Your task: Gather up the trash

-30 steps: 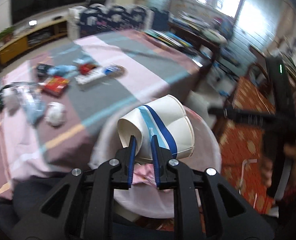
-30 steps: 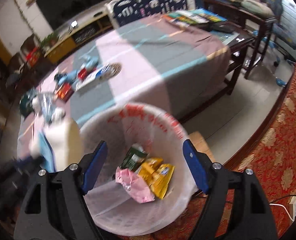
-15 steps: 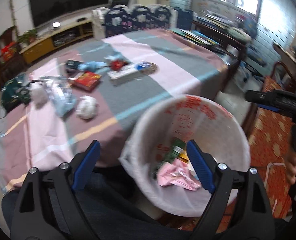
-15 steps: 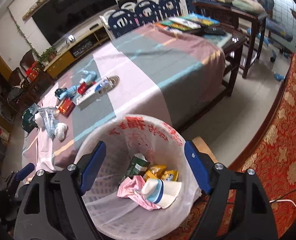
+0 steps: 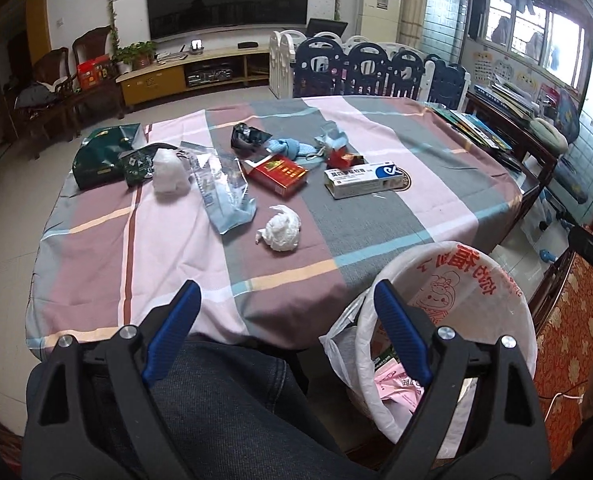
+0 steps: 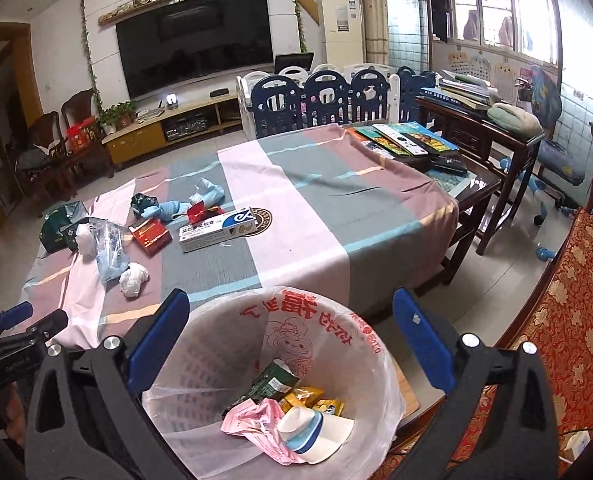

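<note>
Across the middle of a living room stands a table under a checked pink, grey and mauve tablecloth (image 5: 168, 240), with a large dark wall-mounted television (image 6: 196, 52) above a low yellow wooden cabinet (image 6: 156, 132) behind it, and a navy-and-white plastic playpen fence (image 5: 368, 72) at the far edge. Scattered on the cloth lie a crumpled white tissue ball (image 5: 282, 232), a red cigarette packet (image 5: 278, 174), a long white-and-blue medicine carton (image 5: 364, 178) whose print is too small to read, and a clear plastic wrapper (image 5: 224, 188). Beside the near table edge sits a white mesh waste bin lined with a translucent bag (image 6: 224, 360) printed in red with the character 福 and a cartoon figure; inside rest a white paper cup with blue stripes (image 6: 316, 432), a pink wrapper (image 6: 256, 428) and yellow sachets (image 6: 308, 398). Above the person's denim-clad lap the left gripper (image 5: 286, 332) hangs with its blue fingers spread wide and empty; the right gripper (image 6: 288, 340) is likewise gaping over the bin.
</note>
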The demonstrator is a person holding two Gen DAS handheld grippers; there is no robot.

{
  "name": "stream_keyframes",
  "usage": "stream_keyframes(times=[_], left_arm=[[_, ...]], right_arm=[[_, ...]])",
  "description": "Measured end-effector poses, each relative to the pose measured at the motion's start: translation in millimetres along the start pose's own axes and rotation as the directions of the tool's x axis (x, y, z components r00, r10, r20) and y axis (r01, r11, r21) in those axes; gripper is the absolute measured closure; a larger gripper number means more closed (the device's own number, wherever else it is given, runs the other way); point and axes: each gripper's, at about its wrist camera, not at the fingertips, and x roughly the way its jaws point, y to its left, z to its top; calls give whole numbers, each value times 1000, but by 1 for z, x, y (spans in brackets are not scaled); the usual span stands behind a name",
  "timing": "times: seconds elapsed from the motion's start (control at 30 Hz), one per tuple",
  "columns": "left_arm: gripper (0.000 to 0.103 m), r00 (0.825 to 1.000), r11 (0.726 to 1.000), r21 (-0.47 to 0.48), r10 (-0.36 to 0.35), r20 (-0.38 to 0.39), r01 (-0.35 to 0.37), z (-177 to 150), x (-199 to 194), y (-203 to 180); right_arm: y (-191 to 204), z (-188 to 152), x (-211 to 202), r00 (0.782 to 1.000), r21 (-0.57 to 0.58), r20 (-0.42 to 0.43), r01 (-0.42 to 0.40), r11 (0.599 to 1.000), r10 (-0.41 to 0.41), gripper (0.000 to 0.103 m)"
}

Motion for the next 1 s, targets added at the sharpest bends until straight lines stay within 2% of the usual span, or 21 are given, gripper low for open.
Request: stream_keyframes(times=[0.13,0.3,0.57,1.0], left_arm=[[14,1000,1000,-22,10,3,-10,-1,0,6],[14,1000,999,-43,22,-6,-22,-3,4,13],[14,999,993,-103,49,-6,-49,-4,4,31],[14,998,988,-138,63,-19,-66,-8,6,44]], right_arm=[[-1,-3,5,999,49,-26,-36,998,38,3],[4,-6,9,993,39,-82,-79,996,82,3],[15,-14,17,984,0,-151,-98,995,97,3],[24,-17,22,977,-24,-185,-114,993,108,3]])
